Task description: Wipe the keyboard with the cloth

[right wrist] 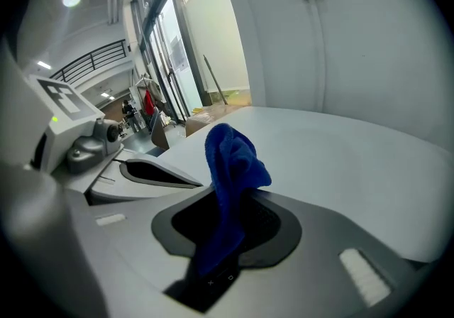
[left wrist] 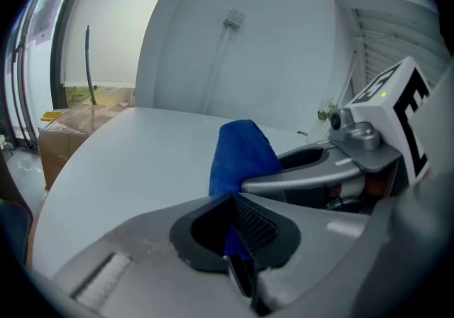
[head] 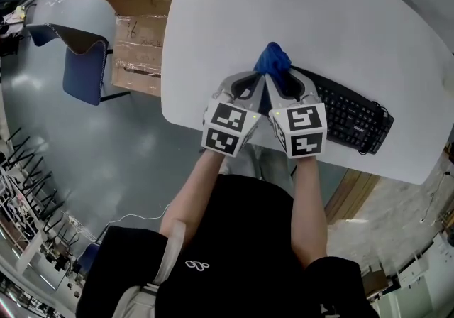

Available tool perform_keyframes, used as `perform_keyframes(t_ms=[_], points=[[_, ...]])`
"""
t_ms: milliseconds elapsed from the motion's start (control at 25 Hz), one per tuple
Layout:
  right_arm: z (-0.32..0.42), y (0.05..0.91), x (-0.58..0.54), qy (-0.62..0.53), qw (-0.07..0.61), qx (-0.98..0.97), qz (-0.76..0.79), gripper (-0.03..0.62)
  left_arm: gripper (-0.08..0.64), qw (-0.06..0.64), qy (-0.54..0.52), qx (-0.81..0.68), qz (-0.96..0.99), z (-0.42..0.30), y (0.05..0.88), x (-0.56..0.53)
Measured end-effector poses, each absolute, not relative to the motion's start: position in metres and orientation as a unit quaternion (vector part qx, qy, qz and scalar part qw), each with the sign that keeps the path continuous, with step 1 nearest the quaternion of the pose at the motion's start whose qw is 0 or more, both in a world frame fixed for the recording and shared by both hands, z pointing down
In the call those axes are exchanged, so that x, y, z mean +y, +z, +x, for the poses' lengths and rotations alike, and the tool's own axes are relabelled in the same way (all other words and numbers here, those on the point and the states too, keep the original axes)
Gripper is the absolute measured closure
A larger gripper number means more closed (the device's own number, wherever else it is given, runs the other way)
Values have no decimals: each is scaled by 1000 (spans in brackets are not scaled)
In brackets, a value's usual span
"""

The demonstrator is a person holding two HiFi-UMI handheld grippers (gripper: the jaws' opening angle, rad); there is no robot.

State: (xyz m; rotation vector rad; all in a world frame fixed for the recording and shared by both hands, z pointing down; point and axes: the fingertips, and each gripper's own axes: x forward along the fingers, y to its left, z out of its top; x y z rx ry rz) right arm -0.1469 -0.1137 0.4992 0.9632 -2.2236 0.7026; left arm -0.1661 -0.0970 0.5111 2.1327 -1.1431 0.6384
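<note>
The blue cloth (head: pixel 273 59) is bunched up above the white table (head: pixel 234 11), near the left end of the black keyboard (head: pixel 347 115). My left gripper (head: pixel 257 79) and my right gripper (head: pixel 281 79) meet tip to tip, both shut on the cloth. In the left gripper view the cloth (left wrist: pixel 241 155) stands up from the closed left gripper (left wrist: pixel 233 199), with the right gripper (left wrist: pixel 355 150) just beside it. In the right gripper view the cloth (right wrist: pixel 228 160) hangs pinched in the right gripper (right wrist: pixel 233 203); the left gripper (right wrist: pixel 85 146) is at the left.
Cardboard boxes (head: pixel 140 15) are stacked on the floor against the table's left edge, with a blue chair (head: pixel 81 61) further left. The keyboard lies near the table's front right edge. The person stands at the table's near edge.
</note>
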Motion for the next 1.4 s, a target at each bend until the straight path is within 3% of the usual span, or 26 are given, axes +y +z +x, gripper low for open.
perform_keyframes(t_ms=[1400], points=[[-99, 506, -103, 302, 306, -834, 345, 494, 571, 297, 289, -463, 784, -122, 514, -95]])
